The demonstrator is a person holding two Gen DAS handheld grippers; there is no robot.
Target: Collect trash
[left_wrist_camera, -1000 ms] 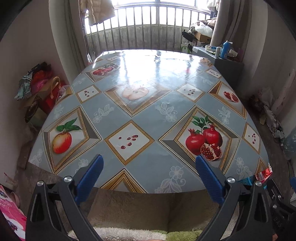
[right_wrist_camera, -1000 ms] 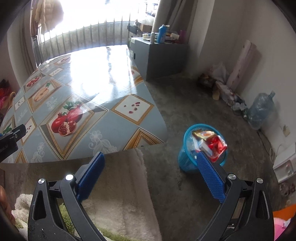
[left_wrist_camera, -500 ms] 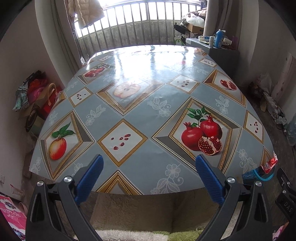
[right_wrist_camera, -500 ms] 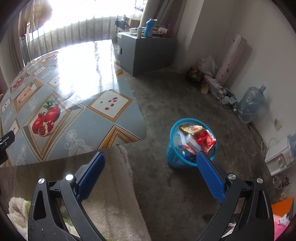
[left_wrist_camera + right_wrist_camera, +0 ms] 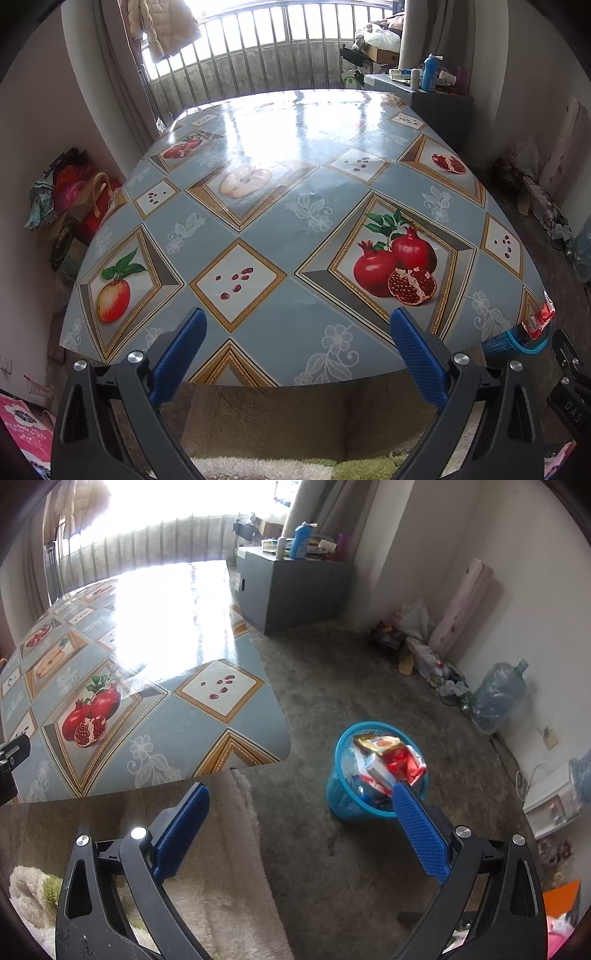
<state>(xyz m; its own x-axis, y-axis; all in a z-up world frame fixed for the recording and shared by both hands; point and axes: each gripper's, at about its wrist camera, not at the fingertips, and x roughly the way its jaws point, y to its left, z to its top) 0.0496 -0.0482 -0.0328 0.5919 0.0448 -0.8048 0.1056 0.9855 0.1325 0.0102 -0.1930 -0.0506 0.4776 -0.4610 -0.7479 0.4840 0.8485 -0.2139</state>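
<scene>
Through the left wrist camera I am seeing my left gripper hanging with jaws spread wide and gripping nothing, above the near edge of the fruit-print table. Through the right wrist camera my right gripper is likewise gaping and bare; the blue trash basket is sitting on the floor beside the table, heaped with wrappers.

**Readable lettering: 1 mark only**

The letters "DAS" stand in pale print on the black plastic bracket at the lower right edge of the left wrist view. Print on the wrappers in the blue mesh plastic bin is too blurred to read.
</scene>
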